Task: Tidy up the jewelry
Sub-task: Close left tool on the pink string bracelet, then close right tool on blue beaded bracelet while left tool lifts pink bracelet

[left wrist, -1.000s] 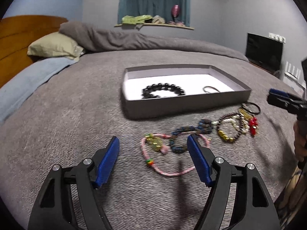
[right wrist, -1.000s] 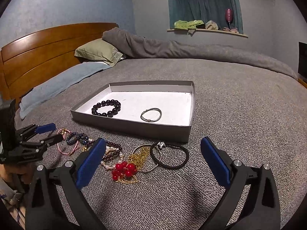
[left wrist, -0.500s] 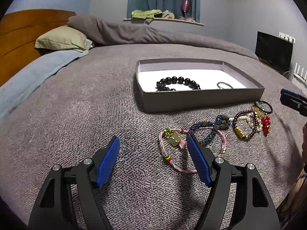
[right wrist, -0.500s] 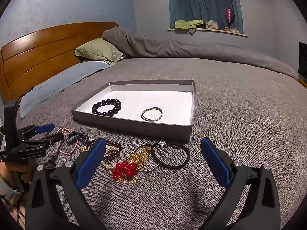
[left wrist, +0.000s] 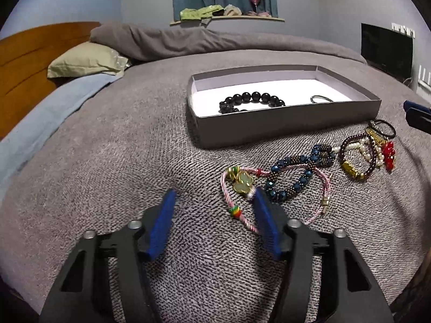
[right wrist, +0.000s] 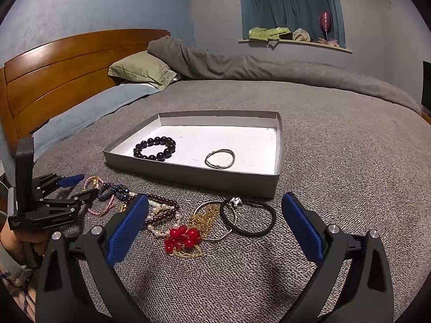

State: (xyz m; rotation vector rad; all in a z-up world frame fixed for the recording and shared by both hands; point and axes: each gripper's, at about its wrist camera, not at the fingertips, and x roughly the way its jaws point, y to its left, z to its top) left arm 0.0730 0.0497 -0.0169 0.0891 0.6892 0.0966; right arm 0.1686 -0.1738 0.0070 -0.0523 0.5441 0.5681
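Observation:
A grey tray (left wrist: 282, 129) on the bed holds a black bead bracelet (left wrist: 252, 97) and a silver bangle (left wrist: 322, 98). In front of it lie a pink cord bracelet (left wrist: 226, 191), a blue bead bracelet (left wrist: 293, 185), a dark red and pearl bracelet (left wrist: 358, 156) and red beads (left wrist: 389, 153). My left gripper (left wrist: 215, 196) is closing low over the pink cord's left end, with its pads not pressing on it. My right gripper (right wrist: 215, 197) stands open before a gold chain (right wrist: 204, 220), the red beads (right wrist: 183, 238) and a black cord bracelet (right wrist: 247, 216).
The grey blanket (right wrist: 336, 161) covers the bed. A green pillow (right wrist: 142, 71) and a wooden headboard (right wrist: 54, 67) are at the far left. A dark screen (left wrist: 386, 49) stands at the right. A hand (right wrist: 16, 242) holds the left gripper (right wrist: 83, 187).
The left gripper's jaws have narrowed, and it has turned so the jewelry sits further right in its view. The right gripper has not moved.

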